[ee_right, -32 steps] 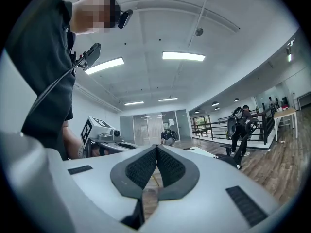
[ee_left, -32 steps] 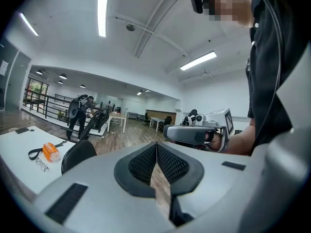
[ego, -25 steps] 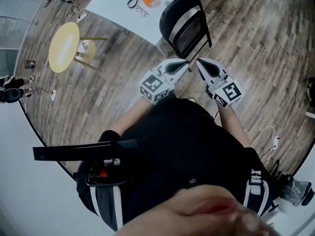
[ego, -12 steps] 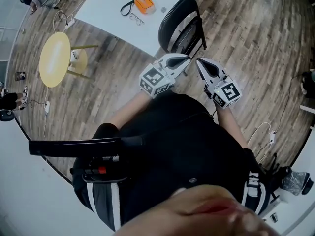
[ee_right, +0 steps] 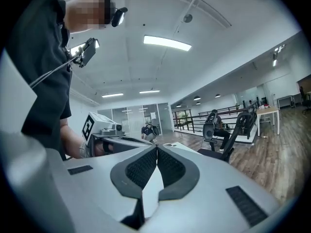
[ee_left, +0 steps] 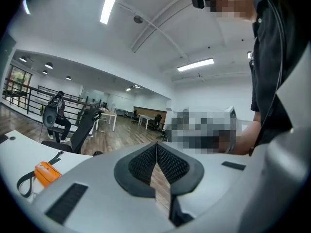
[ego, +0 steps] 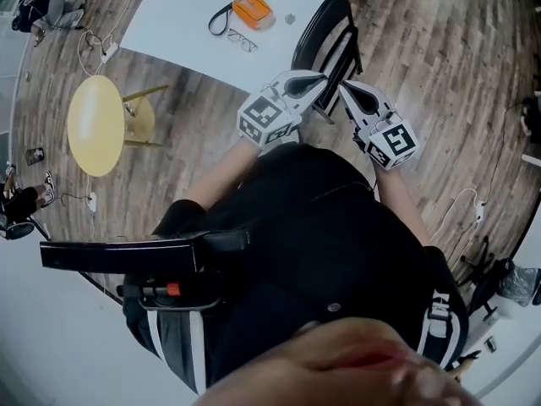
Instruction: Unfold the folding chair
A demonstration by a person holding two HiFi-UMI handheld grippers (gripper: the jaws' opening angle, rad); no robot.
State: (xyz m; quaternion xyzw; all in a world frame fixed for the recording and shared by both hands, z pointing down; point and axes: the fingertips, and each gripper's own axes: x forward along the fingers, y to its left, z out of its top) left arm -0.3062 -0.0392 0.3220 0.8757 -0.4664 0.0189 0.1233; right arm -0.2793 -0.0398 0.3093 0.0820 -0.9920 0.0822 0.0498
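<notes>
The black folding chair (ego: pixel 328 34) stands folded against the near edge of a white table (ego: pixel 186 15). My left gripper (ego: pixel 323 77) points at the chair's lower frame from the left, jaws shut with nothing between them. My right gripper (ego: pixel 341 86) sits just to its right, also shut and holding nothing, tips close beside the chair's legs. In the left gripper view the shut gripper (ee_left: pixel 156 145) faces the room, with the chair (ee_left: pixel 83 128) off to the left. In the right gripper view the shut gripper (ee_right: pixel 157 148) has the chair (ee_right: pixel 235 134) to its right.
On the table lie an orange case (ego: pixel 256 8) with a black strap and a pair of glasses (ego: pixel 242 41). A yellow round stool (ego: pixel 96 125) stands to the left on the wood floor. Cables and a power strip (ego: pixel 478 215) lie at right.
Both grippers have moved forward toward the chair, and their tips now lie close to its lower frame. Both have stayed shut. The chair now appears more edge-on.
</notes>
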